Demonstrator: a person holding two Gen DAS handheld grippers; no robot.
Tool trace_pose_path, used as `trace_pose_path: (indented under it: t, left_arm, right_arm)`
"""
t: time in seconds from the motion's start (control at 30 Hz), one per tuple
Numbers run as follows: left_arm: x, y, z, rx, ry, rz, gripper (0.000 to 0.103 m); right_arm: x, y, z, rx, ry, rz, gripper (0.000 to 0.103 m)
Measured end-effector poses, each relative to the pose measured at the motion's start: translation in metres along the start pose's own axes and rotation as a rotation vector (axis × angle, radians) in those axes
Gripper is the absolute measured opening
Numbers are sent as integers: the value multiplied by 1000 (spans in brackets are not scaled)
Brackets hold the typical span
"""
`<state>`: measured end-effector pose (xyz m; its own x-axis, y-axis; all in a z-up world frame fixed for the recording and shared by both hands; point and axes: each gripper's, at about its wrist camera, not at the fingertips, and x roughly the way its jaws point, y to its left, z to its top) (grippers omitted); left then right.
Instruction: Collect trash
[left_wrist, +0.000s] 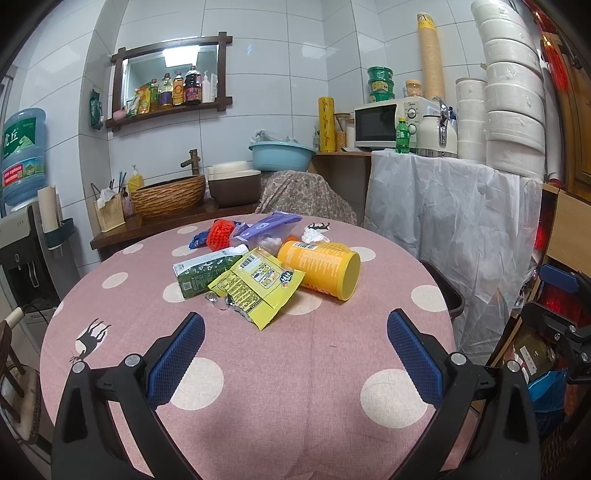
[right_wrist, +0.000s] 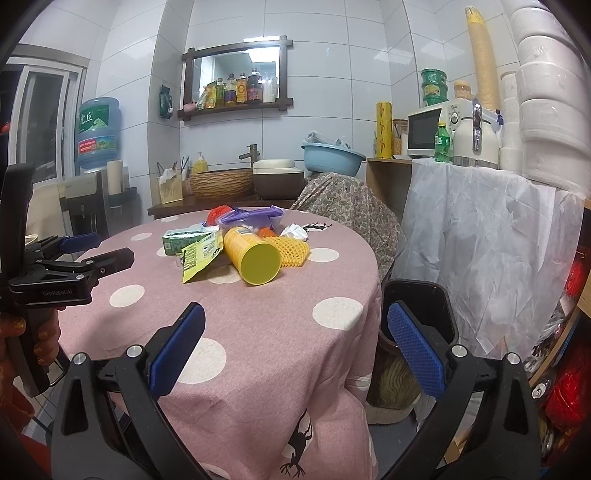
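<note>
A pile of trash lies on the round pink dotted table: a yellow snack canister on its side, a yellow wrapper, a green carton, a purple bag, red netting and a crumpled tissue. My left gripper is open and empty, above the table short of the pile. My right gripper is open and empty at the table's right edge, with the canister, wrapper and yellow foam net ahead. The left gripper also shows at the left of the right wrist view.
A dark trash bin stands on the floor beside the table's right edge, also in the left wrist view. Behind are a cloth-covered chair, a counter with a wicker basin, and a white-draped stand with a microwave.
</note>
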<state>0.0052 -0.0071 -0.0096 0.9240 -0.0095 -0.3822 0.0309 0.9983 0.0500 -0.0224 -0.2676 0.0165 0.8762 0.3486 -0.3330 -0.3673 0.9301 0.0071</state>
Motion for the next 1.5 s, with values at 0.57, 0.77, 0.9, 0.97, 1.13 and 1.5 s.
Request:
trace_pose_path:
  t: [0.57, 0.77, 0.9, 0.97, 1.13, 1.5]
  left_arm:
    - [0, -1, -1, 4, 3, 0, 98]
    - [1, -2, -5, 11, 13, 0, 98]
    - [13, 5, -12, -1, 53, 25, 98]
    - [26, 11, -13, -6, 96, 8, 98]
    - [45, 21, -22, 12, 172, 0, 98]
    - [93, 27, 4, 97, 309, 3, 96]
  right_arm:
    - [2, -2, -2, 4, 4, -7, 98]
    - [4, -4, -2, 0, 9, -13, 98]
    - [17, -5, -6, -13, 60, 12, 98]
    - [32, -4, -9, -30, 112, 42, 98]
    - [67, 0, -18, -17, 208, 117, 98]
    - [128, 6, 2, -53, 284, 210, 98]
